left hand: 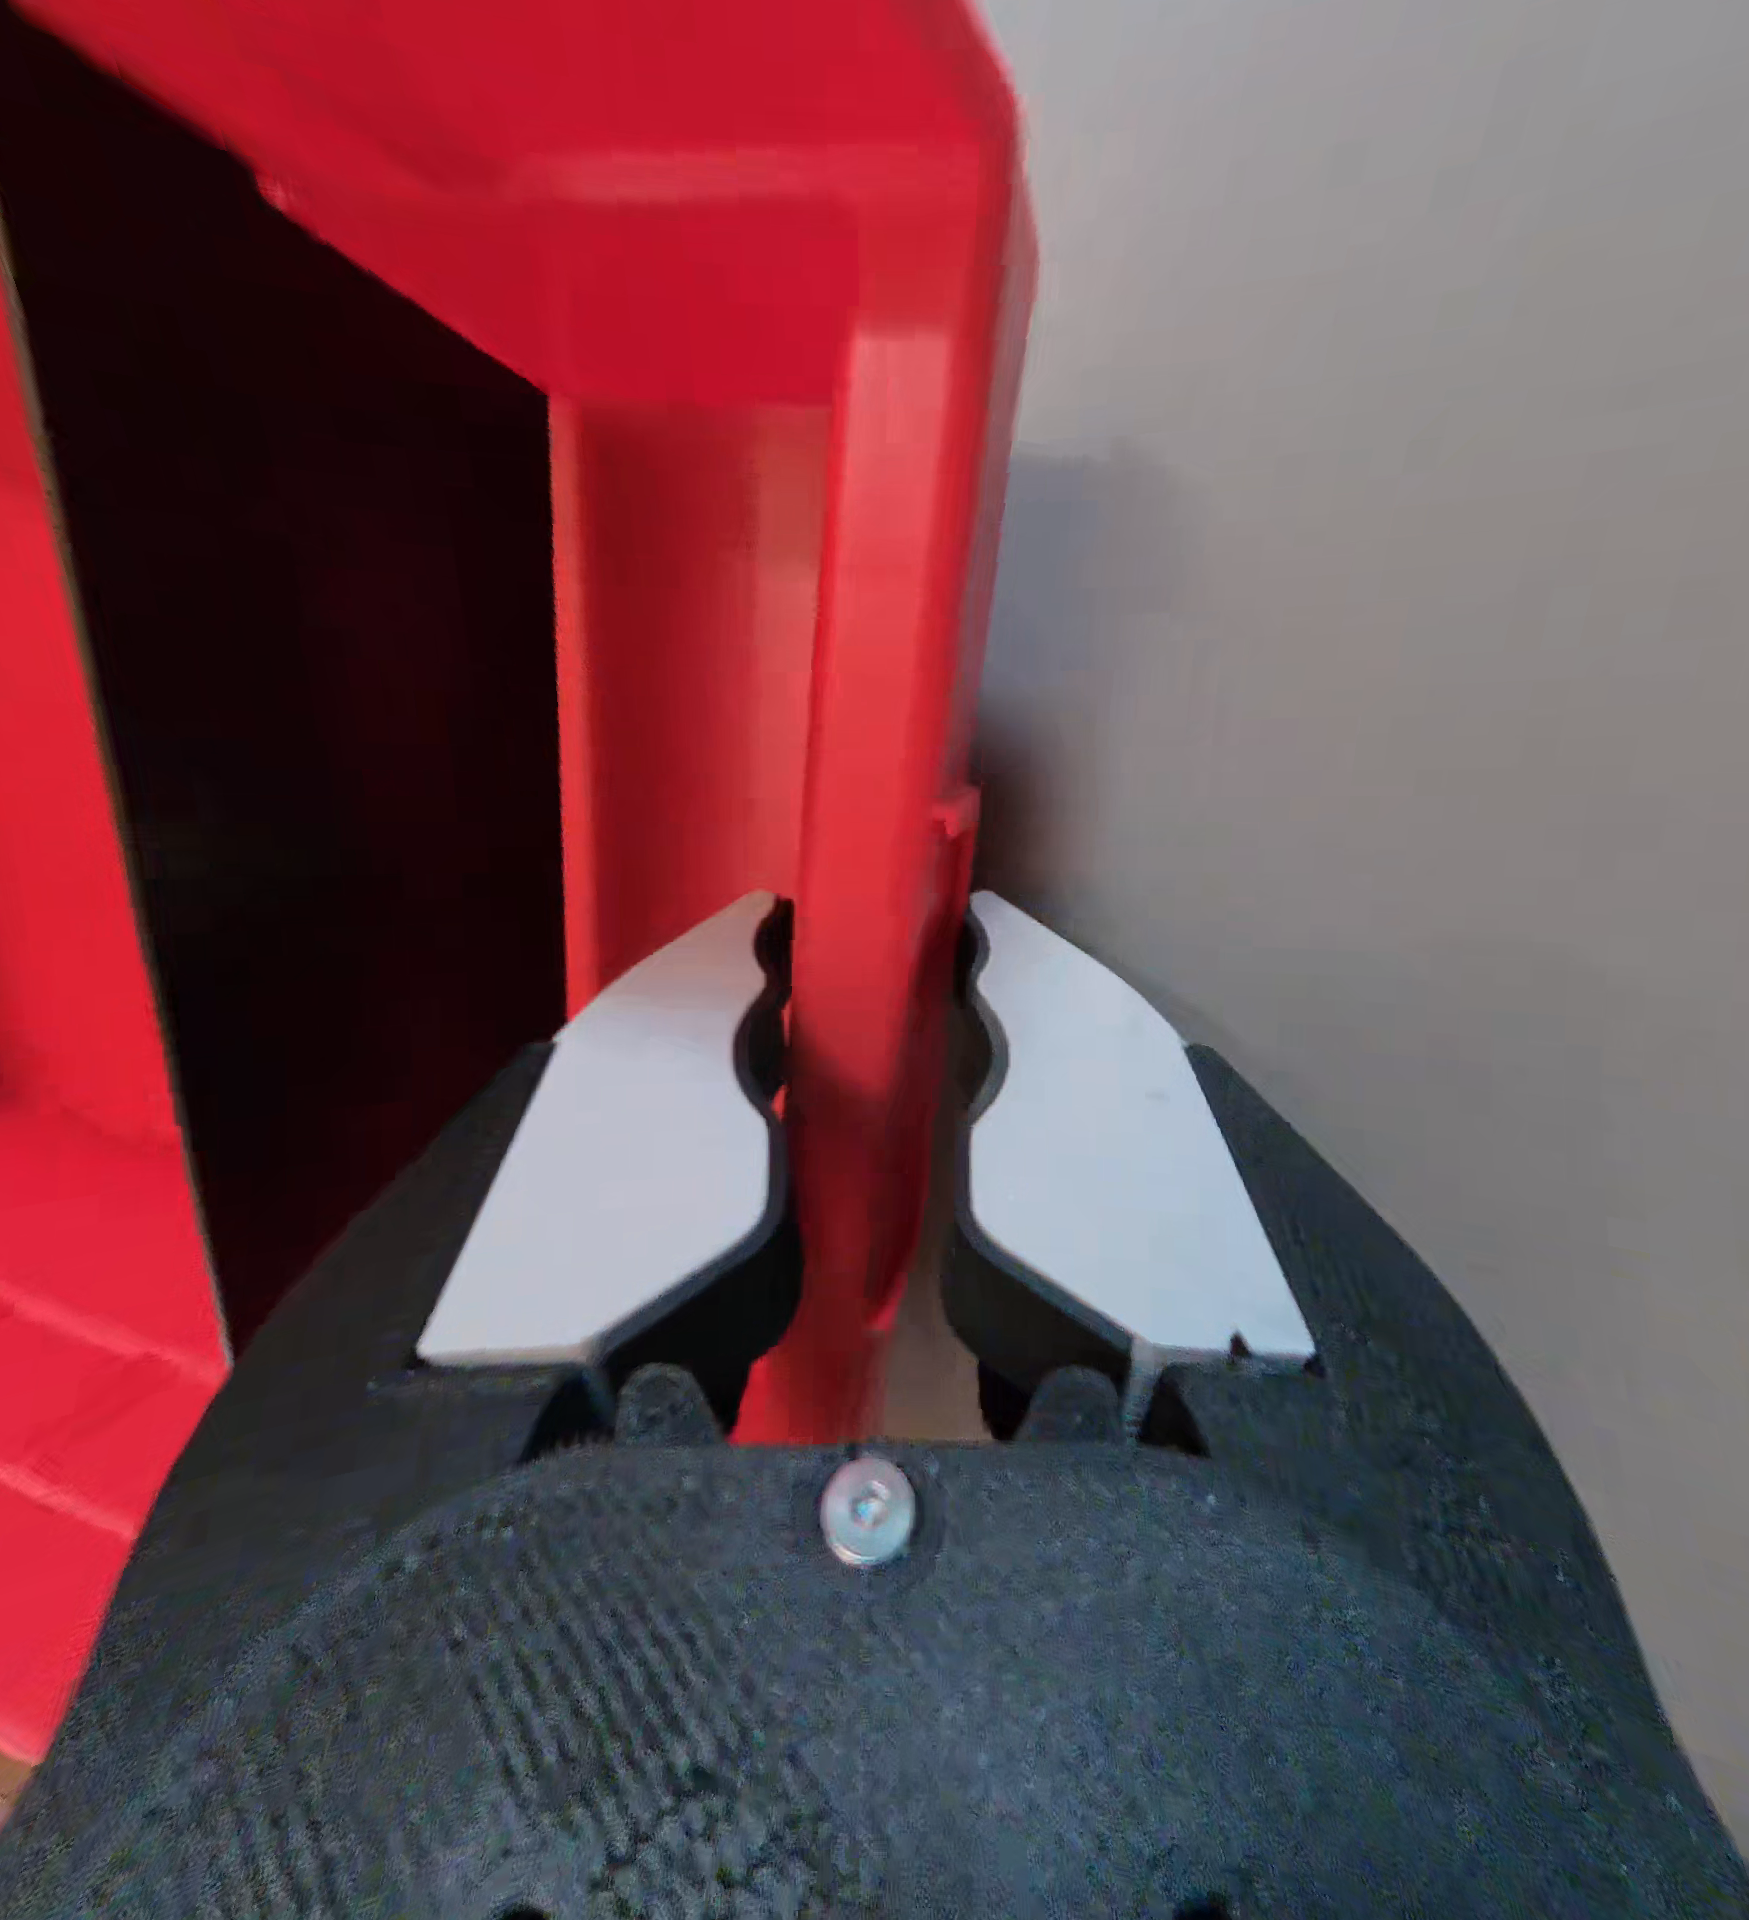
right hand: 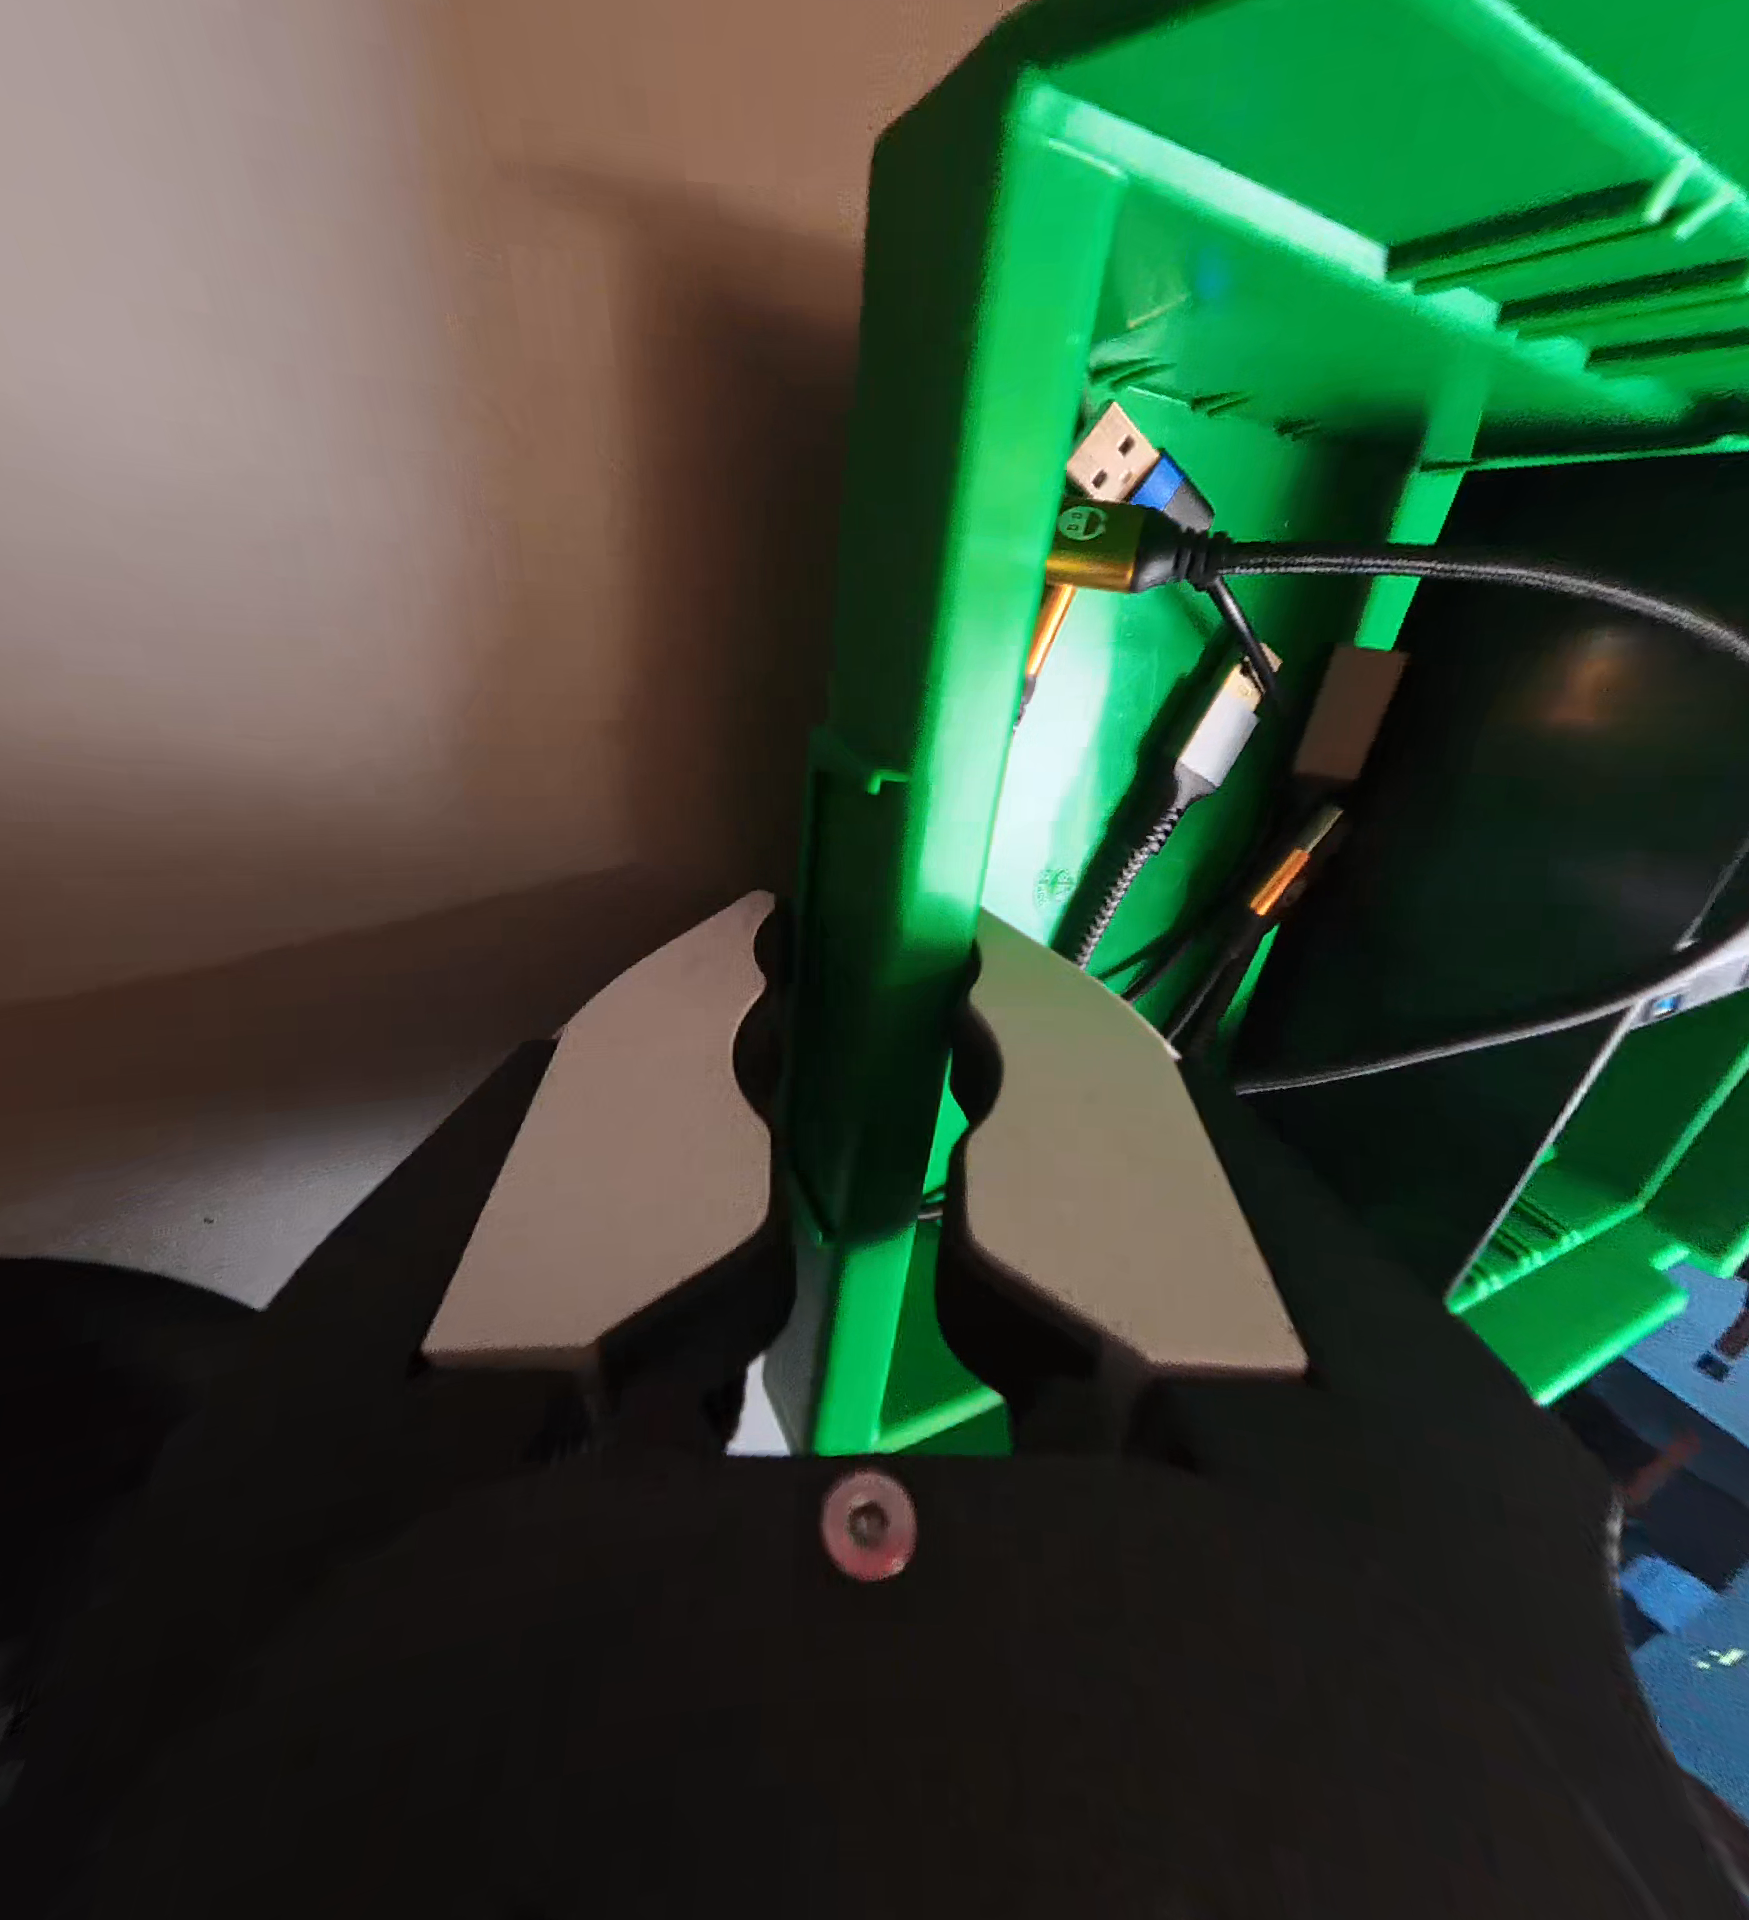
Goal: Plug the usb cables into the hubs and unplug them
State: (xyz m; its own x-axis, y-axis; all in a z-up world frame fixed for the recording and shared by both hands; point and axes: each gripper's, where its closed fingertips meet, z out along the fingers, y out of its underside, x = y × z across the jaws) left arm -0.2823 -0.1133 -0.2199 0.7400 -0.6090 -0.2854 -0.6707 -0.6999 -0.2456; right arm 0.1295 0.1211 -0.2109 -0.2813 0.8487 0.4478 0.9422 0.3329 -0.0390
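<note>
Left wrist view: the left gripper (left hand: pixel 872 914) has its fingers (left hand: pixel 631 1132) clenched on the rim of a red bin (left hand: pixel 880 623), whose dark inside shows nothing. In the right wrist view, the right gripper (right hand: pixel 875 935) grasps the wall of a green bin (right hand: pixel 937 520), tipped up, holding usb cables (right hand: pixel 1140 540) and a silver hub (right hand: pixel 1743 971).

Both views motion-blurred, edges warped — left bright, right dim with deep shadows.
</note>
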